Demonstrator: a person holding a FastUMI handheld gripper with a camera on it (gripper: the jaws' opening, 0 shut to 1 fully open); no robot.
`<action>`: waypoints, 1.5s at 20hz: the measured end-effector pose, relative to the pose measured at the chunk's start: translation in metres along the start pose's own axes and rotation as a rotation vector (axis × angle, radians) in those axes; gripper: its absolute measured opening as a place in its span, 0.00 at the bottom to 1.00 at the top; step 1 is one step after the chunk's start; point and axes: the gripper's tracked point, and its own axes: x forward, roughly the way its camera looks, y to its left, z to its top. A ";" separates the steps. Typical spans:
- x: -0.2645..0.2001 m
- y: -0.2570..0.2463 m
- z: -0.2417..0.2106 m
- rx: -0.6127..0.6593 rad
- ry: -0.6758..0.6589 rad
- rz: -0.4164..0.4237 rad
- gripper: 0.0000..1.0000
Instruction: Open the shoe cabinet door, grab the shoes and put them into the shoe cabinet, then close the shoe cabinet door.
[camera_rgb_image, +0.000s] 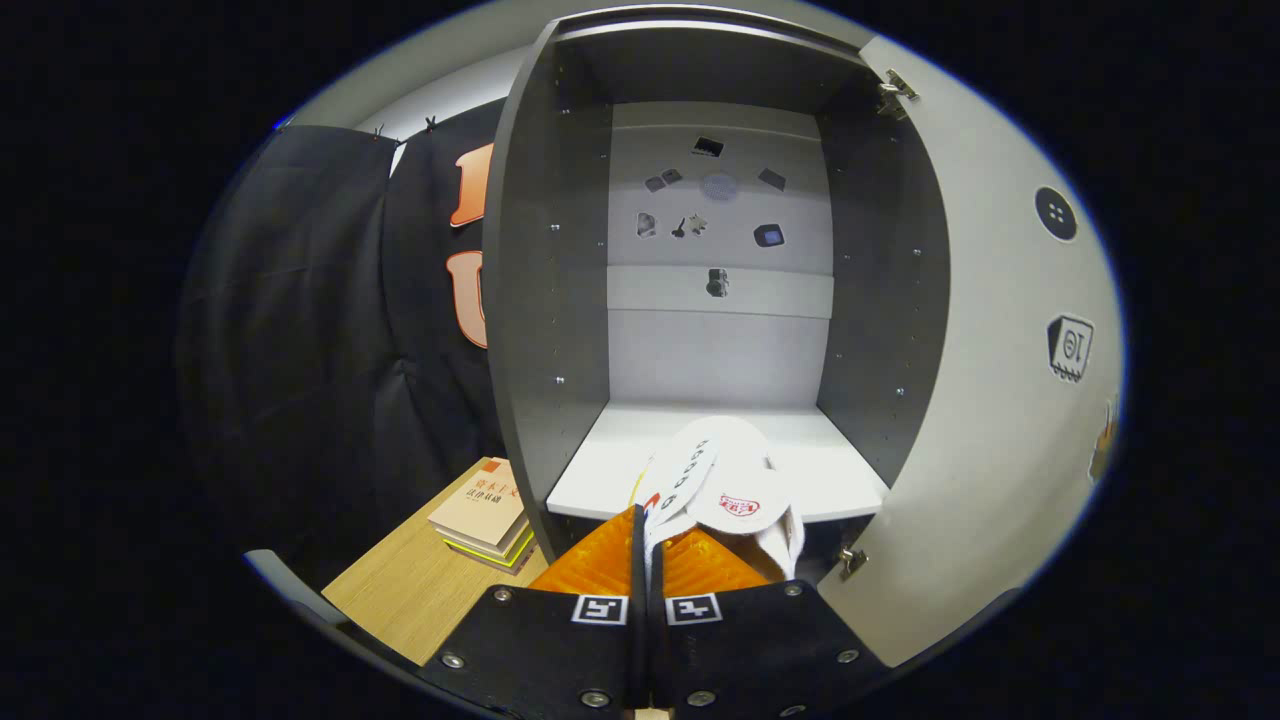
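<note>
The grey shoe cabinet (545, 330) stands straight ahead with its door (990, 400) swung open to the right. Its white shelf (600, 475) lies just beyond my fingers. My gripper (648, 545) is shut on a pair of white slippers (735, 480), pinching their edge between both fingers. The slippers stick forward and a little right of the fingertips, over the front edge of the shelf. One slipper shows a red mark on its sole. Several small dark stickers dot the cabinet's back panel (720, 350).
A short stack of books (485, 515) lies on the wooden table (410, 590) left of the cabinet. The black booth cloth (320, 330) hangs behind and to the left. The open door carries two hinges (895, 92) and blocks the right side.
</note>
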 end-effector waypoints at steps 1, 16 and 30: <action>0.012 -0.002 0.009 -0.005 -0.005 0.003 0.00; 0.194 -0.050 0.021 -0.022 0.110 -0.015 0.00; 0.191 -0.053 -0.002 0.054 0.170 -0.020 0.18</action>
